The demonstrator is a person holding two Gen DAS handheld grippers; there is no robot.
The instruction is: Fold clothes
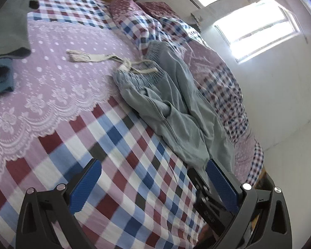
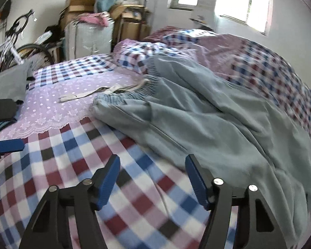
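A pair of grey-blue trousers (image 1: 172,108) (image 2: 207,120) lies crumpled on the checked bedsheet (image 1: 122,176) (image 2: 72,166). Its gathered waistband and cream drawstring (image 1: 97,58) (image 2: 89,94) point toward the lilac lace cloth. My left gripper (image 1: 153,162) hovers open over the sheet with nothing between its blue pads; its right finger (image 1: 219,182) is by the trouser leg's near end. My right gripper (image 2: 152,160) is open too, holding nothing, its right finger (image 2: 197,180) at the trousers' near edge. One blue pad of the left gripper (image 2: 9,145) shows at the far left of the right wrist view.
A lilac lace cloth (image 1: 51,78) (image 2: 51,108) covers the bed's middle. Folded grey and blue clothes (image 1: 6,41) (image 2: 8,85) are stacked at the left. A rumpled checked quilt (image 1: 217,78) (image 2: 259,62) lies behind the trousers. Boxes (image 2: 80,2), a bicycle (image 2: 14,41) and windows (image 1: 259,27) line the walls.
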